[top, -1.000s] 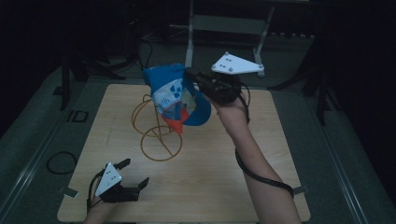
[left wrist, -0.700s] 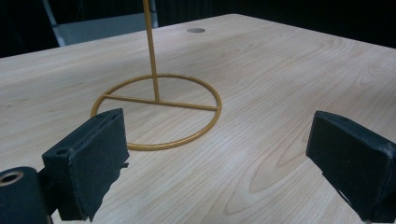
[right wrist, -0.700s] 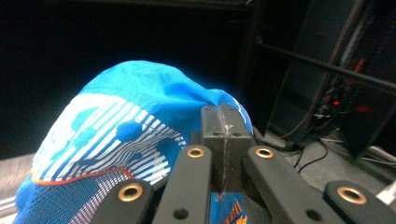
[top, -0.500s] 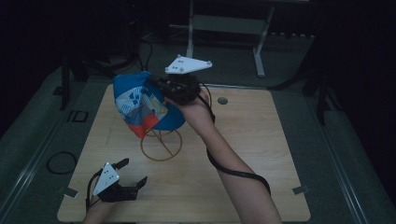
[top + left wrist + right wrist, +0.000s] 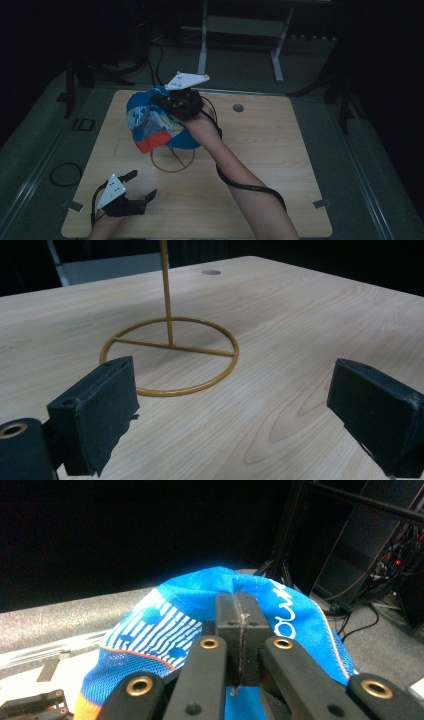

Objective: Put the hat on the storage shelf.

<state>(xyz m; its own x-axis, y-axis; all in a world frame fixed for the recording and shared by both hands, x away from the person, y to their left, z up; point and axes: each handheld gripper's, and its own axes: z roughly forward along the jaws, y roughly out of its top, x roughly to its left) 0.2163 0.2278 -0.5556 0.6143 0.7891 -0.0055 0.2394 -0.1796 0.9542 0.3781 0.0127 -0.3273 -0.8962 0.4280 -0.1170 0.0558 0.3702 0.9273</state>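
Between the right gripper's (image 5: 239, 645) pressed fingers, a blue cap (image 5: 155, 125) is pinched above the yellow wire stand (image 5: 172, 159), white lettering "ou" legible on its fabric. Near the bench's (image 5: 280, 165) front, the left gripper (image 5: 134, 186) rests, fingers spread.

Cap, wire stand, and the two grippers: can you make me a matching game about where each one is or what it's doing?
Things:
1. cap
2. wire stand
3. left gripper
4. right gripper

States:
A. jaws wide apart, low by the table's near edge
B. gold ring base flat on the table
C. jaws closed on blue fabric
D. blue, held up above the table

Pairs: 1-D, 2-B, 3-A, 4-C
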